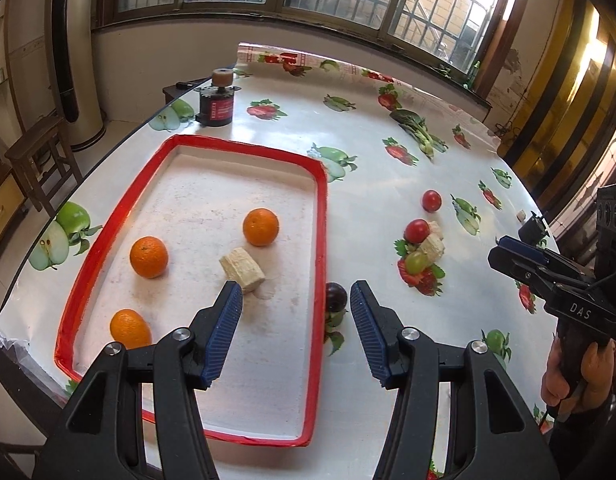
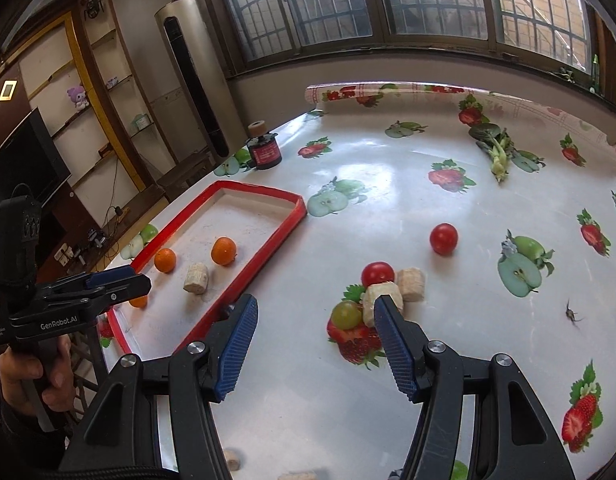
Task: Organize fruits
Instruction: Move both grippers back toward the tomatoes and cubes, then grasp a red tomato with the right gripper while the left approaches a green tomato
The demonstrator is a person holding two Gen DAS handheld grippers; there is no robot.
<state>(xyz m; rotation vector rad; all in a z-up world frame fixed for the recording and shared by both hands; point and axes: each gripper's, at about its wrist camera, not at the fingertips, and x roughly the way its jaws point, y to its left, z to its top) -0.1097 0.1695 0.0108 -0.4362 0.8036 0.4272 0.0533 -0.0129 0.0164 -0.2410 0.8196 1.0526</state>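
A red-rimmed white tray (image 1: 321, 240) holds three oranges (image 1: 148, 257) and a peeled banana piece (image 1: 242, 269). My left gripper (image 1: 296, 294) is open above the tray's right rim, empty. A dark plum (image 1: 335, 296) lies just outside that rim. On the table are two red tomatoes (image 2: 443, 239), a green grape (image 2: 346, 314) and two banana pieces (image 2: 411, 284). My right gripper (image 2: 315, 308) is open and empty, its right fingertip close to the nearer banana piece (image 2: 381, 296). The tray also shows in the right wrist view (image 2: 264, 252).
A black jar with a cork lid (image 1: 216, 100) stands beyond the tray. A leafy green vegetable (image 2: 497, 152) lies at the far side of the fruit-print tablecloth. Small banana bits (image 2: 232, 459) lie near the table's front edge. A wooden stool (image 1: 36, 160) stands left of the table.
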